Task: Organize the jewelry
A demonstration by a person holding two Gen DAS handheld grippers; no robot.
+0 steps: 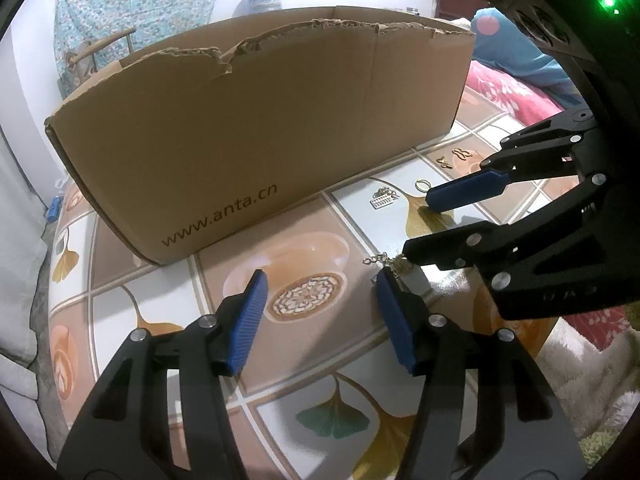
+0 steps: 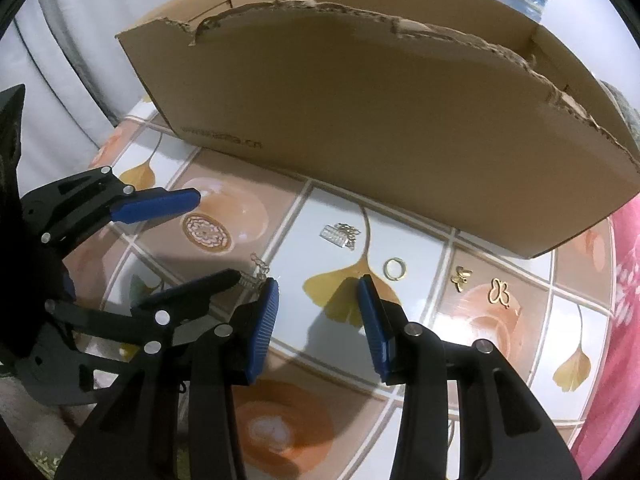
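Small jewelry lies on a patterned table [image 2: 420,216] in front of a cardboard box [image 2: 380,120]. A silver clasp piece with chain [image 2: 340,235], a gold ring [image 2: 395,269], a gold butterfly charm [image 2: 460,276] and a gold butterfly outline [image 2: 499,293] lie in a row. A silver chain [image 2: 258,270] lies between the two grippers; it also shows in the left wrist view [image 1: 384,261]. My right gripper [image 2: 318,320] is open and empty, just short of the ring. My left gripper [image 1: 320,318] is open and empty beside the chain.
The box [image 1: 260,140] has a torn top rim and stands close behind the jewelry. A pink bedcover [image 1: 516,92] lies past the table's right edge. A white fluffy rug [image 1: 592,364] lies below. A curtain [image 2: 72,40] hangs at left.
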